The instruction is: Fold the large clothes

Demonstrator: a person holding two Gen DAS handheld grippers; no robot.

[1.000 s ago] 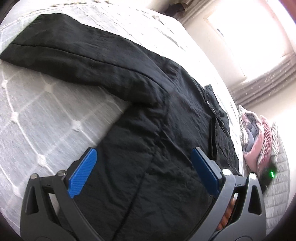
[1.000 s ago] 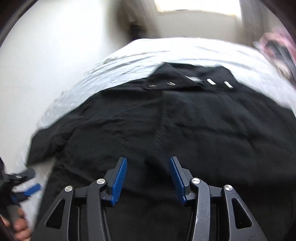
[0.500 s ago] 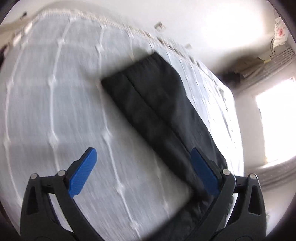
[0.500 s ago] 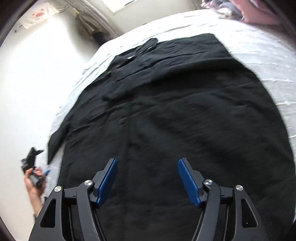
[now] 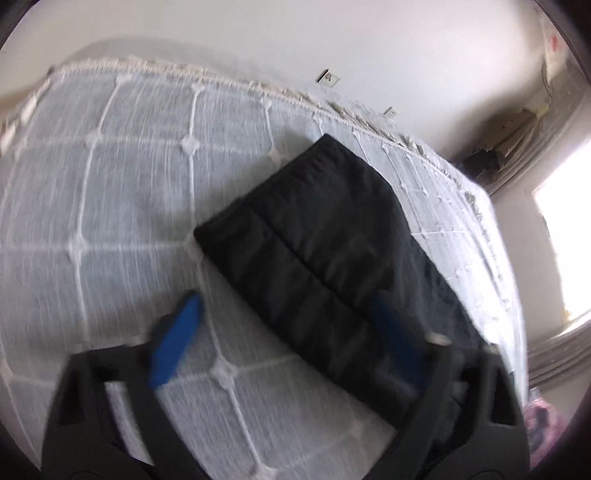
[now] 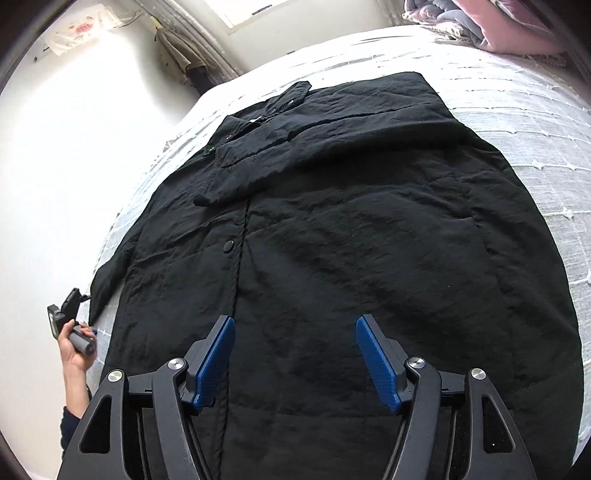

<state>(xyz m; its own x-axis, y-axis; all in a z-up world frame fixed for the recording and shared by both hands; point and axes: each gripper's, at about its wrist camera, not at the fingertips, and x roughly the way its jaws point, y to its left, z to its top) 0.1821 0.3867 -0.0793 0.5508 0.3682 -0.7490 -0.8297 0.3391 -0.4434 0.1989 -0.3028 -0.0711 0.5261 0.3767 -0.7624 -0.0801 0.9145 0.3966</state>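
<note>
A large black coat [image 6: 351, 236] lies spread front up on a white quilted bed [image 6: 517, 122]. One sleeve is folded across its chest. The other sleeve [image 5: 314, 258] stretches out flat toward the bed's edge. My left gripper [image 5: 284, 343] is open and empty, hovering over that sleeve near its cuff end; this view is blurred. It also shows small at the left of the right wrist view [image 6: 68, 314], held in a hand. My right gripper [image 6: 295, 354] is open and empty above the coat's lower front.
A white wall [image 5: 332, 44] runs along the bed's far edge with its fringe. A pile of pink and grey bedding [image 6: 480, 26] lies at the bed's far corner. A window [image 5: 565, 243] and curtains stand at the right.
My left gripper swung from the coat's body out to the extended sleeve and closer to its cuff. My right gripper opened wider and pulled back, showing the whole coat.
</note>
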